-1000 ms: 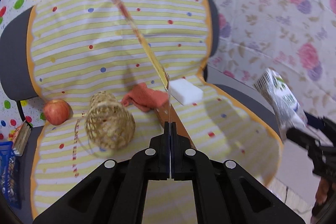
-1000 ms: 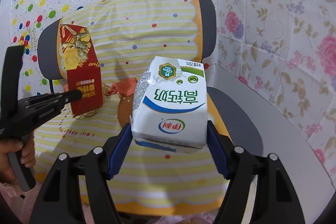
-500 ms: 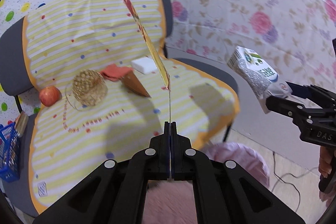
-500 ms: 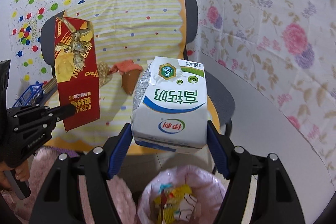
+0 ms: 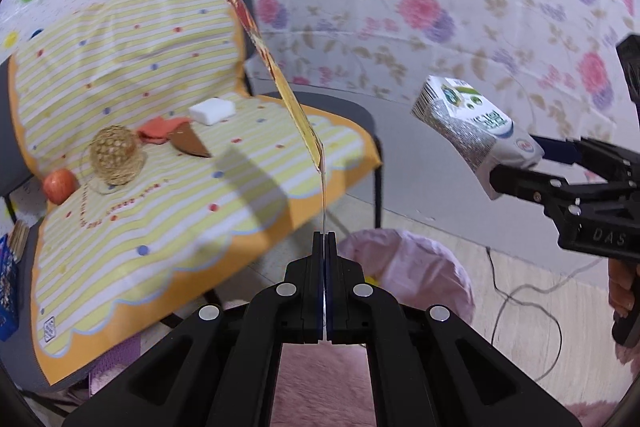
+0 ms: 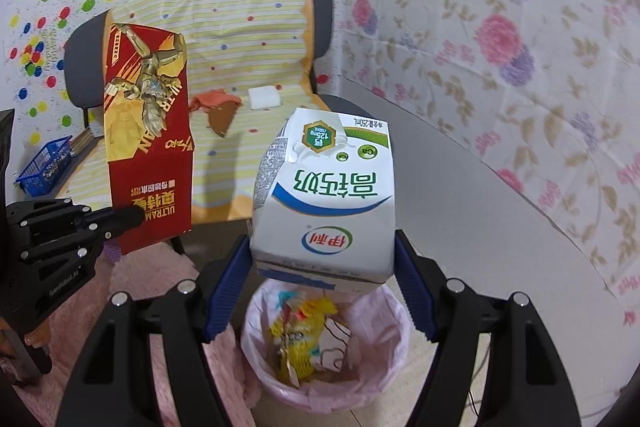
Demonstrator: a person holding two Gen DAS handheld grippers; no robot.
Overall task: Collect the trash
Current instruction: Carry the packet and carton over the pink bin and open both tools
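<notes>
My left gripper [image 5: 325, 239] is shut on a flat red and gold card package [image 5: 280, 75], edge-on in the left wrist view and face-on [image 6: 148, 131] in the right wrist view. My right gripper [image 6: 320, 255] is shut on a white and green milk carton [image 6: 324, 199], held by its sides with the print upside down. The carton hangs just above a bin lined with a pink bag [image 6: 384, 367] that holds yellow wrappers. The left wrist view shows the bin [image 5: 404, 267] just ahead of the left fingers. The left gripper [image 6: 132, 217] stays left of the bin.
Behind stands a chair draped in a yellow striped cloth [image 5: 160, 67] with an apple [image 5: 59, 185], a wicker ball [image 5: 114, 155], an orange rag [image 5: 158, 128], a brown piece [image 5: 188, 143] and a white sponge [image 5: 212, 110]. A blue basket [image 6: 44, 165] sits left. A cable [image 5: 520, 291] crosses the floor.
Both grippers have drawn back from over the chair seat, each keeping its load. The pink-lined bin has come into view, now right under the milk carton.
</notes>
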